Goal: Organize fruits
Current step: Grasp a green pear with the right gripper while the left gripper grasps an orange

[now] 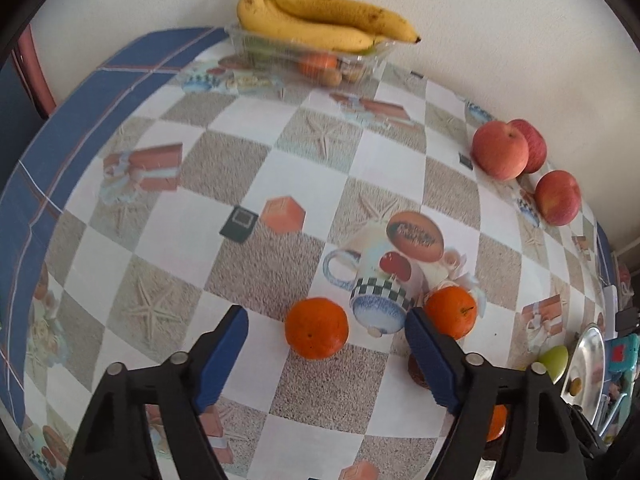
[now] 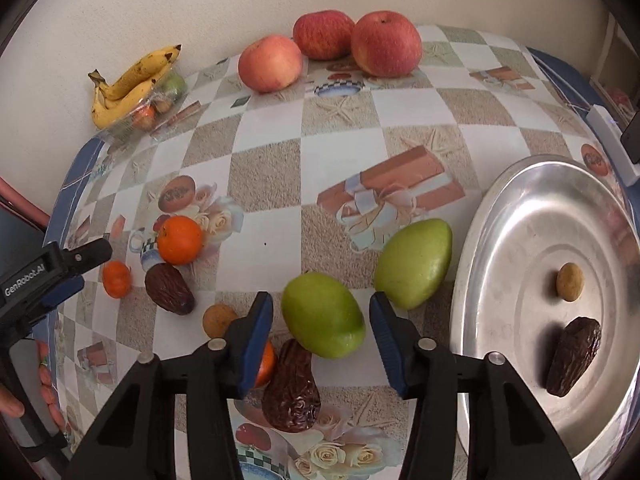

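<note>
My left gripper (image 1: 326,326) is open, with an orange (image 1: 316,328) on the table between its fingers, untouched. A second orange (image 1: 451,312) lies just right of the right finger. My right gripper (image 2: 320,316) is open around a green fruit (image 2: 323,315) on the table. Another green fruit (image 2: 414,263) lies beside it. A steel plate (image 2: 520,208) at the right holds a date (image 2: 574,356) and a small yellow fruit (image 2: 570,281). Dates (image 2: 291,387) (image 2: 169,288) and oranges (image 2: 179,240) (image 2: 116,278) lie around. The left gripper (image 2: 84,258) shows at the left edge.
A clear tray (image 1: 308,56) at the back holds bananas (image 1: 320,16) and small fruit. Three red apples (image 2: 270,63) (image 2: 323,34) (image 2: 386,43) stand by the wall. A small yellow fruit (image 2: 218,321) lies near my right gripper. The table has a blue-bordered checked cloth (image 1: 256,148).
</note>
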`<state>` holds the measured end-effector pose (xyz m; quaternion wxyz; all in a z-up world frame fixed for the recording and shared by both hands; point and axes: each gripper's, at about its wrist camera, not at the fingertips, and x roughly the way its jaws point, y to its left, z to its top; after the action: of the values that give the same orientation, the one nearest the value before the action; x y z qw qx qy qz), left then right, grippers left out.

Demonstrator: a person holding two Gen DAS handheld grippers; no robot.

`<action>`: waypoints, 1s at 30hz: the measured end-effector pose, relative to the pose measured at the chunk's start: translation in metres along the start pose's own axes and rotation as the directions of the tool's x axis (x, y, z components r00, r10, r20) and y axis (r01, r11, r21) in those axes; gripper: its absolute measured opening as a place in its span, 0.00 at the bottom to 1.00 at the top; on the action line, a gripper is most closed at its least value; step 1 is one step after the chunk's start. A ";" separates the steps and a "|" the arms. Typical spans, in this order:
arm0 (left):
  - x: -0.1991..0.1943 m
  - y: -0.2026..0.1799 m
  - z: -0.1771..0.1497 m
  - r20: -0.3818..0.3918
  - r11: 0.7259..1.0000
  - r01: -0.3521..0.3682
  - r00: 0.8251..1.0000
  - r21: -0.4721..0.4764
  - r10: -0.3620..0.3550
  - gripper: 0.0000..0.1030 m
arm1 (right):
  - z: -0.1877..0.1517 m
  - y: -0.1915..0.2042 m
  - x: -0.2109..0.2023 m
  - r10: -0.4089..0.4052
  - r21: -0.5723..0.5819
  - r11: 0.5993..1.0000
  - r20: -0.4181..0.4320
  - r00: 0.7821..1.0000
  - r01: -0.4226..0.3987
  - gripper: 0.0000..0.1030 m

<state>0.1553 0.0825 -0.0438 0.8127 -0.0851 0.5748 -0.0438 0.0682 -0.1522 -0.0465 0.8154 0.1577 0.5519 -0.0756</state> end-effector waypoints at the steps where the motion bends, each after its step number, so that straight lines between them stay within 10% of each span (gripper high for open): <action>1: 0.003 0.000 -0.001 -0.010 1.000 0.004 1.000 -0.004 -0.004 0.74 | -0.001 0.000 0.001 -0.006 -0.003 1.000 -0.003 1.000 0.006 0.50; 6: 0.012 0.006 -0.004 -0.050 0.999 0.023 0.998 -0.046 -0.026 0.37 | -0.003 -0.002 0.004 0.002 0.011 1.000 -0.013 1.000 -0.002 0.46; 30: -0.056 -0.017 0.003 0.101 0.991 0.131 0.987 -0.020 -0.128 0.36 | 0.006 -0.024 -0.053 0.074 0.101 0.991 0.116 0.990 -0.086 0.46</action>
<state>0.1396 0.0758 0.0124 0.8347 -0.1350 0.5272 -0.0846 0.0462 -0.1798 0.0005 0.8379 0.2181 0.4937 -0.0807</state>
